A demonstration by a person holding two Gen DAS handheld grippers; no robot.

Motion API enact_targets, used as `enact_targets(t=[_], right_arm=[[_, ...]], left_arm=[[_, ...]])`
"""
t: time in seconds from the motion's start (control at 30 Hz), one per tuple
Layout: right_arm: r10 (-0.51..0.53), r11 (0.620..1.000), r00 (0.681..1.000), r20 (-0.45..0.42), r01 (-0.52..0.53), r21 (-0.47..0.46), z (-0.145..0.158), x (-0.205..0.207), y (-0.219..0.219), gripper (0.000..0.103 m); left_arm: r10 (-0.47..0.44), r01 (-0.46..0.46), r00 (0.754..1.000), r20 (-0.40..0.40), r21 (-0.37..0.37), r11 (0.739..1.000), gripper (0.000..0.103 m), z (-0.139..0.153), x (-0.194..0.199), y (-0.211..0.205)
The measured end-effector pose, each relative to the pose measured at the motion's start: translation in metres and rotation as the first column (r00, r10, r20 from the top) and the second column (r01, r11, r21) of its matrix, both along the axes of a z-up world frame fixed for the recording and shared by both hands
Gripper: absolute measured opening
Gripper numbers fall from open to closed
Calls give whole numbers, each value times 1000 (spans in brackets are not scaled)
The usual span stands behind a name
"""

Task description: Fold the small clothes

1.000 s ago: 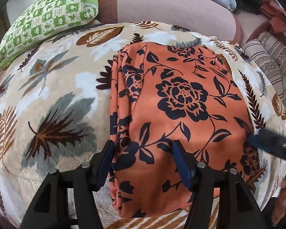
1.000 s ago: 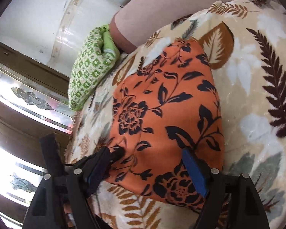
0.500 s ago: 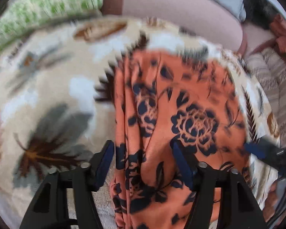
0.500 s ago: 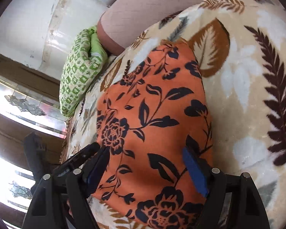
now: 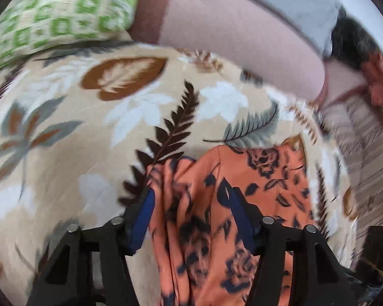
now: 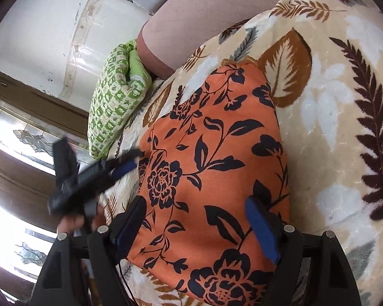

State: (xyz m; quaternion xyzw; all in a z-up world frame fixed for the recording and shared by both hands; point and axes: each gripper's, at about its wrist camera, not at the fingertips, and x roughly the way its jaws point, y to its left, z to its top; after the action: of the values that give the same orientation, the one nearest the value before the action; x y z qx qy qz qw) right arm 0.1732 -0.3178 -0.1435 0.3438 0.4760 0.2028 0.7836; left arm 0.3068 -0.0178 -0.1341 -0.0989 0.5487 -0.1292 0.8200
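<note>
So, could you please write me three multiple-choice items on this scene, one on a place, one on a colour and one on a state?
1. Where does the green checked pillow lie?
A. on top of the cloth
B. at the far edge of the blanket, beside the pink cushion
C. between the right gripper's fingers

2. What colour is the cloth being folded?
A. orange with dark flowers
B. plain white
C. green checks

3. How does the right gripper stand?
A. shut on the pillow
B. open, over the cloth
C. shut with nothing in it

Answers: 1 B, the pillow rests next to the pink cushion past the leaf-print blanket. 2 A, orange fabric with dark blooms. 3 B, its blue pads stand wide apart with the cloth flat beneath.
</note>
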Motion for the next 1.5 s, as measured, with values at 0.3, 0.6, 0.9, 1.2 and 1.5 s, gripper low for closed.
enact_targets(t=[0.3,0.6,0.9,1.2,1.5], right_arm=[[19,1000,1000,9,-19,-15,1,1,4,82],[18,1000,998,63,-17,-18,36,-27,5,82],[-6,999,998,-64,8,34,4,-52,1,82],[-6,999,1000,-13,7,53,22,-56,-2,82],[-9,999,1000,14,9,53,37,-42,2,82]], left_arm=[[65,-68,997,-47,-71,995,15,-22,-9,27],[-52,54,997,62,-22,998,36,21,-78,25],[-65,66,998,-22,36,997,37,-13,-148,31],[-67,68,996,-51,16,998,39,-13,-153,42],[-46,45,997,68,19,999,40,23,-169,38]])
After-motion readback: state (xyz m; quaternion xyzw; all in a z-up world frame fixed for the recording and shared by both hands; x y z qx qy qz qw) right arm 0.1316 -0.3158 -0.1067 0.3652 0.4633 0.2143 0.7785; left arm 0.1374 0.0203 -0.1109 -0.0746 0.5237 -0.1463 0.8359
